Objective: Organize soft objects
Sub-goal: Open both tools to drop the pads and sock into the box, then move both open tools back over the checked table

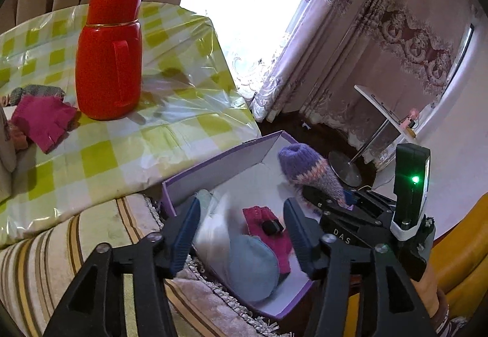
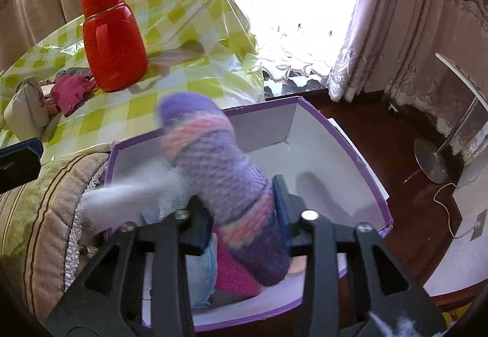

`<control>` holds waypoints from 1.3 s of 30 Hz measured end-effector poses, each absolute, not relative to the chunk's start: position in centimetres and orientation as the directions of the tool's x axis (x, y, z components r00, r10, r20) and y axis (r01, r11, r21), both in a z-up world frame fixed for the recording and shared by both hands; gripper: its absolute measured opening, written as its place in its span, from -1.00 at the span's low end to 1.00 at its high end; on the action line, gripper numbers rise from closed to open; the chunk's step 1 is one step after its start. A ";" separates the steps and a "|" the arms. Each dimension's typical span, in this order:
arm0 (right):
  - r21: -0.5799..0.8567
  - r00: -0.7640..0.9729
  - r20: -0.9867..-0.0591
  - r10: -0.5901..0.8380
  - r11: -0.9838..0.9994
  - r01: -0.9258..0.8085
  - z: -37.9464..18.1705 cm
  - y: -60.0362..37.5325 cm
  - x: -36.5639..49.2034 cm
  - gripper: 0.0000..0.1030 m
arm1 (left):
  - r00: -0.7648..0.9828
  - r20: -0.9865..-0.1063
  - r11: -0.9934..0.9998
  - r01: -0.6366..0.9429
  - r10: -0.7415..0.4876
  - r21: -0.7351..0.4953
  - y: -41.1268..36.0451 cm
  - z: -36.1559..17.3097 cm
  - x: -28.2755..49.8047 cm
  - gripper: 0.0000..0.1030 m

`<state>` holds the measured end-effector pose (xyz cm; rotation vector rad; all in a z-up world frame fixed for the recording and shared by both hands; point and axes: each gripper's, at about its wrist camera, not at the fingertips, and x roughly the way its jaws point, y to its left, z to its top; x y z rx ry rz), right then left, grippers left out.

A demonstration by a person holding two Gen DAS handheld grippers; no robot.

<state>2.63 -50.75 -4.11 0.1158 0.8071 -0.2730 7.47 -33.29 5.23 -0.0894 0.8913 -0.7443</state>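
1. Right gripper (image 2: 241,212): jaws closed on the knitted purple sock (image 2: 213,166), centre frame, above the purple box (image 2: 360,160).
2. Left gripper (image 1: 241,233): jaws wide apart, empty.
3. Sock: light, limp; grip mid-body.

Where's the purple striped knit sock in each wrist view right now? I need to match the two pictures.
Left wrist view: purple knit sock sits right of centre, over the far end of the purple box, held by the right gripper.
Right wrist view: the sock fills the centre, clamped between the fingers.
Shared landmark: the red thermos, upper left in both.
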 end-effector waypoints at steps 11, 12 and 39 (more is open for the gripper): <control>-0.001 0.680 -0.708 -0.192 0.963 0.270 -3.3 -50.1 2.5 0.28 | 0.496 -0.660 0.808 0.494 -0.564 -0.320 -29.6 5.4 7.0 0.17; 0.002 0.681 -0.708 -0.186 0.964 0.265 -3.3 -49.9 2.5 0.28 | 0.505 -0.662 0.816 0.484 -0.554 -0.315 -29.2 5.4 7.0 0.17; 0.025 0.702 -0.708 0.071 0.997 -0.075 -1.8 -38.0 5.0 0.32 | 0.686 -0.649 0.920 0.075 -0.328 -0.385 -8.6 2.8 5.3 0.17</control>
